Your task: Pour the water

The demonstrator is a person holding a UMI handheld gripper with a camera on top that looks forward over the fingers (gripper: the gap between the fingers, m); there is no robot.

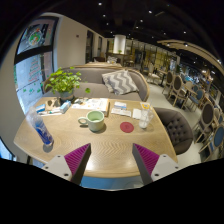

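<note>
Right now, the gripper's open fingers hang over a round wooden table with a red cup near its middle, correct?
Not quite: the cup is green, not red, as the gripper view shows. The rest holds: the gripper hangs open over the round wooden table.

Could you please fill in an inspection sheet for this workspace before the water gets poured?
Surface: round wooden table, beyond the fingers.
Job's things: green cup near the table's middle; blue bottle upright near the left edge.
Clutter: red coaster, books, potted plant, small white items.
Grippers: gripper open, holding nothing, short of the cup.
Cables: nothing seen.
Surroundings: sofa with striped cushion, grey chair, more seating at the right.
</note>
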